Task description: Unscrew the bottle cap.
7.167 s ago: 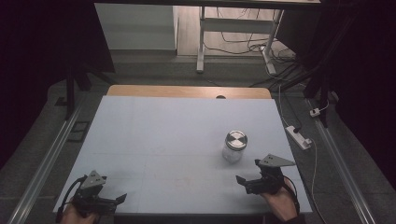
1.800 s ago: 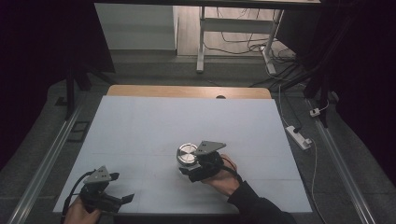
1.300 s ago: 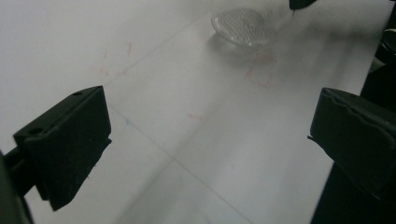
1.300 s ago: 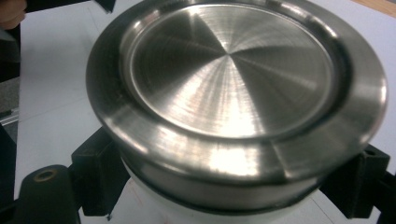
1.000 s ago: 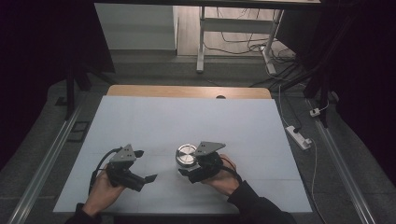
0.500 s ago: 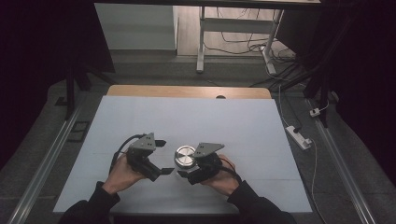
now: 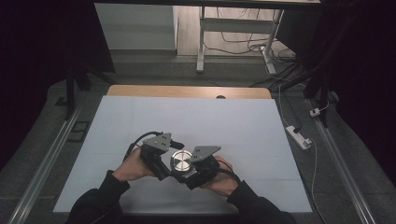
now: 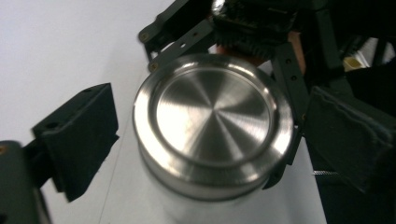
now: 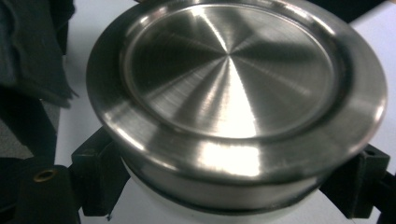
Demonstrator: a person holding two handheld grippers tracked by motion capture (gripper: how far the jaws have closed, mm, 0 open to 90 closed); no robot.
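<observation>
The worktop (image 7: pixel 140 121) is a pale sheet with a strip of bare wood along its far edge, and the action sits close to the near edge, about midway along it. Off the right edge, a white power strip (image 7: pixel 299 136) lies on the floor, well apart from the work. Nothing stands between the two grippers but the jar (image 7: pixel 180 161) itself: a white container with a brushed steel lid (image 8: pixel 212 116), upright on the sheet. The right gripper (image 7: pixel 192 173) is clamped around the white body just under the lid's rim, a black jaw on each side in the right gripper view. The left gripper (image 7: pixel 167 169) comes in from the other side, jaws just been closing, the lid between them. In the left gripper view one pad (image 8: pixel 77 140) stands clear of the lid with sheet showing in the gap, so nothing is grasped there.
</observation>
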